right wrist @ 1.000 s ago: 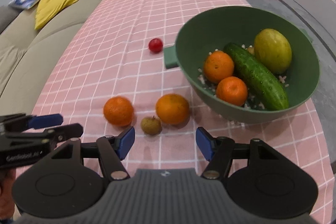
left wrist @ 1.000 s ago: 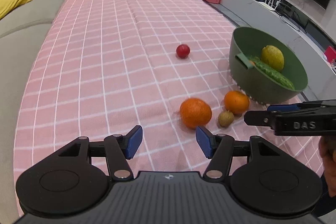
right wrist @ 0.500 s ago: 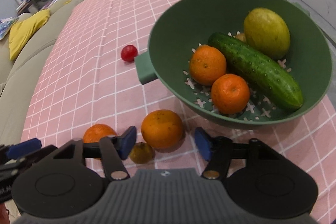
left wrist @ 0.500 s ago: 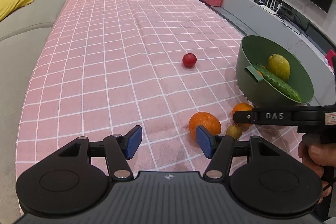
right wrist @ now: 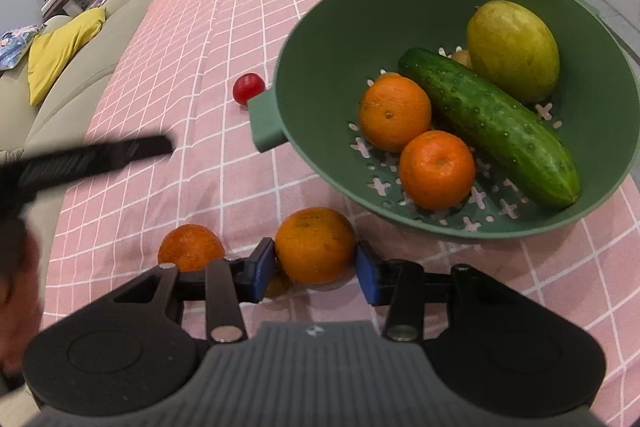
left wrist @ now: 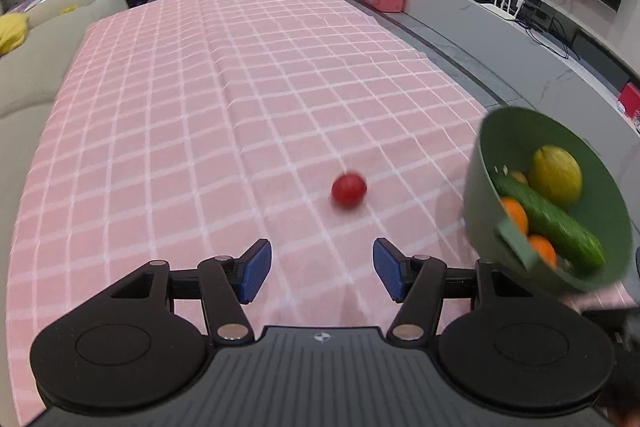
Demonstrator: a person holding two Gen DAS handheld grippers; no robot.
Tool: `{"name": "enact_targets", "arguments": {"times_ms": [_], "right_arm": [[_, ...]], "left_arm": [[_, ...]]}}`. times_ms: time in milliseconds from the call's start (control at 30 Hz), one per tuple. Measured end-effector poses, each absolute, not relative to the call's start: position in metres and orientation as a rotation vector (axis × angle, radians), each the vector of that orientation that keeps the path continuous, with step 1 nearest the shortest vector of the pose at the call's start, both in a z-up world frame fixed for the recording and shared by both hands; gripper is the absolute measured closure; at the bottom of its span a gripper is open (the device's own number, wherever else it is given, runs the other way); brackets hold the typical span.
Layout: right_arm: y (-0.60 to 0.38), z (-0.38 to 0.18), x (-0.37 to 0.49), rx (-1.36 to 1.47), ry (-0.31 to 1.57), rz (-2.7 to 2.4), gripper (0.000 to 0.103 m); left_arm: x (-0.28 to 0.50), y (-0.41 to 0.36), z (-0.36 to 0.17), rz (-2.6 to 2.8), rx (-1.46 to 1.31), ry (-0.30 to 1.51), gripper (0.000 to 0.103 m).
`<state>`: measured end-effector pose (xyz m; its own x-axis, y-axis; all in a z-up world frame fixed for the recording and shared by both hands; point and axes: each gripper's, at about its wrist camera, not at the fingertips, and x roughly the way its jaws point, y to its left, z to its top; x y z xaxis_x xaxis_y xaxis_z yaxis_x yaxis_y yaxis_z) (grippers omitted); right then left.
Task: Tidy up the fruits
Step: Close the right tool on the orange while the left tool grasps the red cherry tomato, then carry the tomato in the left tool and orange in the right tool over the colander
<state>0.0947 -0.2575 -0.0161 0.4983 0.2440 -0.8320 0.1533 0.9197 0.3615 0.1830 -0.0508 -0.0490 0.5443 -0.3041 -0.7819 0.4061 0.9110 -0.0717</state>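
Oranges lie loose on the pink checked tablecloth (right wrist: 168, 131): one orange (right wrist: 315, 245) sits between the blue pads of the right gripper (right wrist: 315, 269), whose jaws are spread around it; whether the pads touch it is unclear. A second orange (right wrist: 190, 247) lies just left of it. Behind them, the green bowl (right wrist: 320, 75) holds two more oranges, a cucumber (right wrist: 488, 125) and a yellow-green fruit (right wrist: 513, 51). A small red fruit (left wrist: 349, 188) rests beside the bowl's handle. The left gripper (left wrist: 322, 270) hovers with jaws wide apart, holding nothing.
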Motion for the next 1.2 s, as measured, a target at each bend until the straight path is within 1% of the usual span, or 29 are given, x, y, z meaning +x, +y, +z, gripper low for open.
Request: {"name": "enact_targets", "arguments": {"times_ms": [33,67,167,400,433,500,600,667,800,1000,1200], "right_arm": [[-0.258,-0.016,0.095,0.421,1.06,0.063,0.062],[-0.26,-0.017,0.095,0.419,1.063,0.069,0.062],[-0.264,-0.018,0.098,0.422,1.068,0.084,0.062],[-0.273,-0.018,0.1,0.457,1.091,0.088,0.062],[-0.275,-0.019,0.1,0.462,1.094,0.09,0.062],[-0.276,-0.019,0.1,0.469,1.097,0.093,0.062],[-0.278,-0.019,0.101,0.472,1.1,0.097,0.062],[-0.279,-0.019,0.103,0.473,1.102,0.1,0.062],[-0.279,-0.019,0.104,0.475,1.103,0.101,0.062],[-0.276,-0.018,0.102,0.469,1.105,0.103,0.062],[-0.269,-0.005,0.1,0.46,1.083,0.16,0.063]], "left_arm": [[0.19,-0.057,-0.051,-0.43,0.13,0.902,0.039],[0.196,-0.064,-0.053,-0.441,0.144,0.901,0.04],[0.208,-0.08,-0.059,-0.466,0.206,0.888,0.04],[0.227,-0.098,-0.079,-0.511,0.256,0.914,0.04],[0.231,-0.099,-0.081,-0.507,0.256,0.919,0.043],[0.237,-0.1,-0.086,-0.506,0.248,0.934,0.055],[0.242,-0.101,-0.092,-0.512,0.244,0.952,0.065],[0.242,-0.102,-0.093,-0.511,0.251,0.952,0.066],[0.243,-0.101,-0.092,-0.515,0.241,0.95,0.07],[0.236,-0.089,-0.081,-0.496,0.206,0.941,0.071],[0.212,-0.066,-0.054,-0.43,0.169,0.918,0.071]]}}
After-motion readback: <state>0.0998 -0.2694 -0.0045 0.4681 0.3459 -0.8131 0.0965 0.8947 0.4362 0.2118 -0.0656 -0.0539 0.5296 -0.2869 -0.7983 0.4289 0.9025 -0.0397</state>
